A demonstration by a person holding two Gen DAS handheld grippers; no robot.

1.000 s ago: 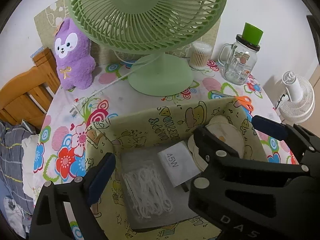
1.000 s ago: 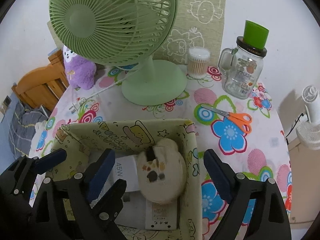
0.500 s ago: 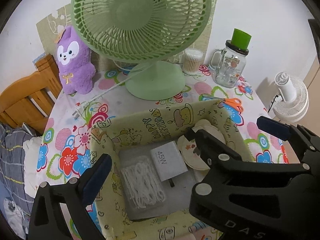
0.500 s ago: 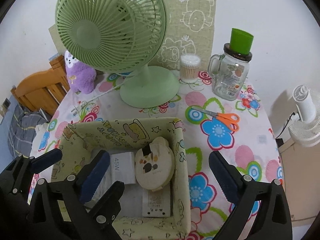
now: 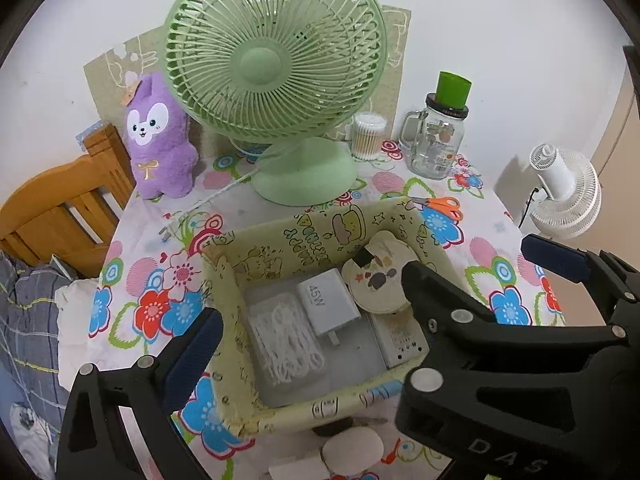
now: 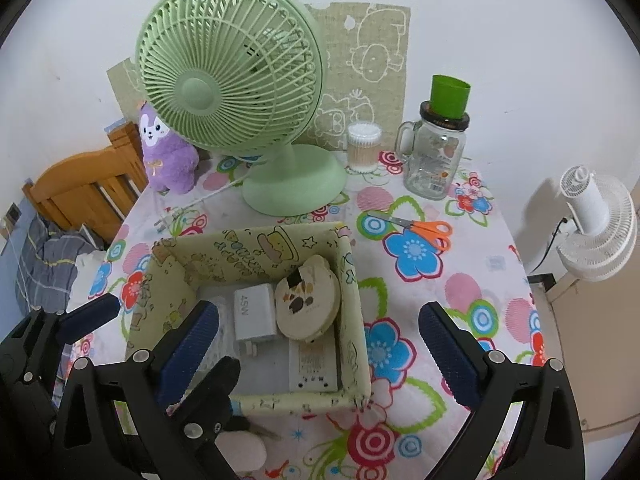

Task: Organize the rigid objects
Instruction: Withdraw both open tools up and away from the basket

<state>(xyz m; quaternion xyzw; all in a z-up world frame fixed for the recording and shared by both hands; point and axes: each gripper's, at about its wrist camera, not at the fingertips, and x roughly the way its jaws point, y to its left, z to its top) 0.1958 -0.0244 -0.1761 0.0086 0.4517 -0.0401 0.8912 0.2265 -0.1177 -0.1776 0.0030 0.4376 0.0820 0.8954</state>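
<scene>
both hand-held grippers, left (image 5: 372, 320) and right (image 6: 316, 344), just spread apart, empty, above fabric box (image 6: 352, 280); green fan (image 6: 228, 80) at 12 o'clock, scissors (image 6: 420, 228) at 2.

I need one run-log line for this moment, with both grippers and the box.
left gripper: open, empty | right gripper: open, empty | box: holds charger, round case

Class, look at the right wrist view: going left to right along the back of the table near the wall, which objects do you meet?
Purple plush toy → green desk fan → cotton swab container → glass mug jar with a green cup on its lid.
</scene>
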